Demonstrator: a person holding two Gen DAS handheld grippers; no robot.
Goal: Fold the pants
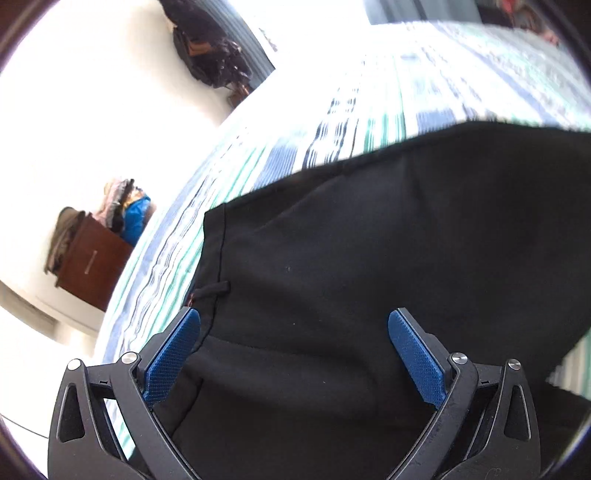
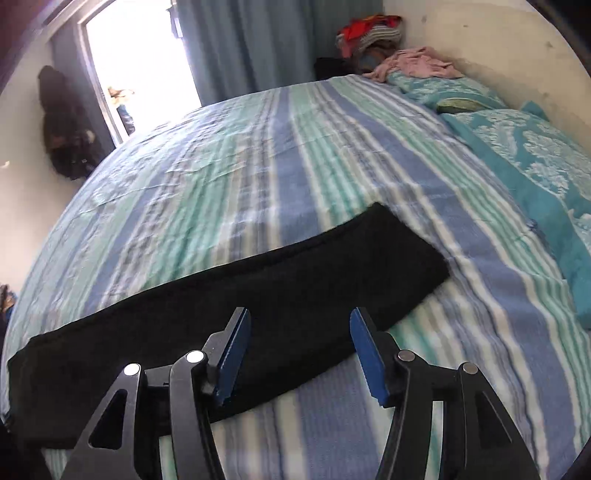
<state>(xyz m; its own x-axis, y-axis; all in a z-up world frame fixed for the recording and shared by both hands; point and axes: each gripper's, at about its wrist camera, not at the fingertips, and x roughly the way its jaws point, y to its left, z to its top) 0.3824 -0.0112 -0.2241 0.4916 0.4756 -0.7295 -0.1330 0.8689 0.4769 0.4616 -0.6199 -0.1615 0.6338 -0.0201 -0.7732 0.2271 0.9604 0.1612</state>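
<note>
We see a blue, green and white striped bedsheet (image 2: 280,155) spread across the bed, with turquoise patterned pillows (image 2: 532,155) along its right side near the pale wall. A crumpled pink cloth (image 2: 417,64) lies at the far corner, beside a heap of red and striped clothes (image 2: 369,31). Blue-grey curtains (image 2: 258,44) hang next to a bright doorway. From the left wrist view we see a dark brown wooden cabinet (image 1: 92,258) topped with piled clothes.

Left wrist view: close in, low over the black pants (image 1: 369,277), facing along the striped bedspread (image 1: 332,122). Right wrist view: higher, further back, facing the pillows (image 2: 517,155). Shared: pants, bedspread.
</note>
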